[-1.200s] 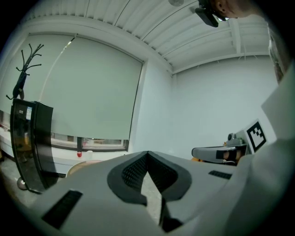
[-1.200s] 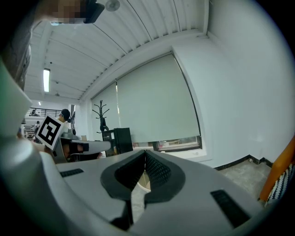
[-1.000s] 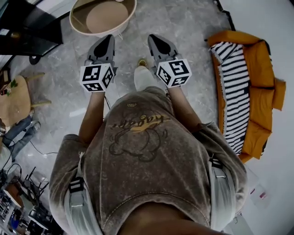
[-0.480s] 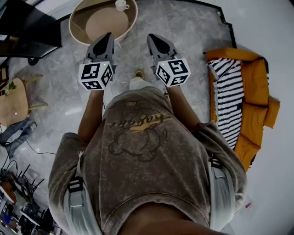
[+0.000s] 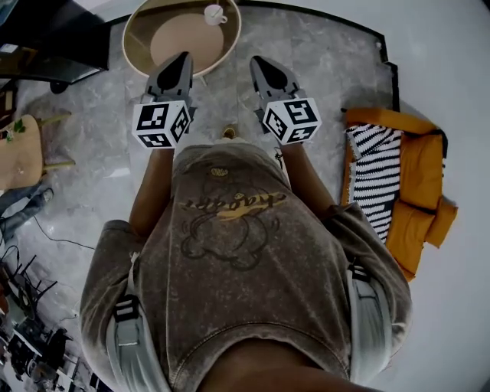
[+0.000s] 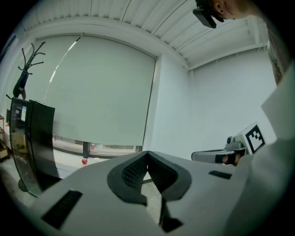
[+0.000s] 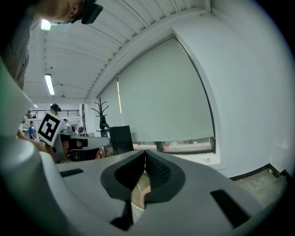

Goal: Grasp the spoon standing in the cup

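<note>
A small white cup (image 5: 215, 14) stands on the far side of a round tan table (image 5: 145, 31) at the top of the head view. The spoon in it is too small to make out. My left gripper (image 5: 182, 58) and right gripper (image 5: 259, 62) are held side by side in front of the person's chest, tips toward the table and well short of the cup. Both are shut with nothing between the jaws. In the left gripper view the left gripper's (image 6: 147, 152) pads meet, and the right gripper's (image 7: 145, 151) pads do too in its own view.
An orange padded jacket with a black-and-white striped cloth (image 5: 398, 184) lies on the floor at the right, by the white wall. A wooden stool (image 5: 19, 157) and a black cabinet (image 5: 46, 46) stand at the left. A coat rack (image 6: 25, 69) stands by the window blind.
The person has stepped toward the round table: it and the cup have slid further into the head view, and the orange jacket has dropped back to the right. Both grippers stay shut.
</note>
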Tool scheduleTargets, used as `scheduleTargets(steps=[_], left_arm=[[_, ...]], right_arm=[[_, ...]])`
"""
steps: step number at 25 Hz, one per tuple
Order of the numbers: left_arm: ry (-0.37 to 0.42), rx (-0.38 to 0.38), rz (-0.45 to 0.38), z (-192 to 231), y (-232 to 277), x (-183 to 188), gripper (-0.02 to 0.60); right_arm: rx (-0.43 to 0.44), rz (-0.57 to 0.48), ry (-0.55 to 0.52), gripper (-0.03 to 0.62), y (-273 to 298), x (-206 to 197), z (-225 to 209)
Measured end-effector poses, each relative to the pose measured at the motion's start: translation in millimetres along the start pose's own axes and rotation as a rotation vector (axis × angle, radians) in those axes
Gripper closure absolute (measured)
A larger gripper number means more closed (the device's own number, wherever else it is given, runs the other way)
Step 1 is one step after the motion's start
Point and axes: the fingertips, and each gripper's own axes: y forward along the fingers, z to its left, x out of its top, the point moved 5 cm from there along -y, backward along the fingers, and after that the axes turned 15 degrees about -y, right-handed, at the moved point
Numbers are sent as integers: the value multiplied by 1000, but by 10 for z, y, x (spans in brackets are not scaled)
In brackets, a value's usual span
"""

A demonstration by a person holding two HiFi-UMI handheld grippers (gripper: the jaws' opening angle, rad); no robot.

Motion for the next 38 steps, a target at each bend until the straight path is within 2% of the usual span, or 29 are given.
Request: scheduleTargets(steps=[8, 29, 38], left_arm=[[-4, 5, 1, 242, 300, 170, 566], [13, -157, 54, 1167, 1835, 745, 566], [24, -210, 93, 1508, 2208, 868, 566]], right_arm=[[19, 9, 13, 576, 457, 49, -120], [-78, 59, 40, 576, 1979, 117, -767], [-129, 76, 49, 576, 2443, 117, -873]])
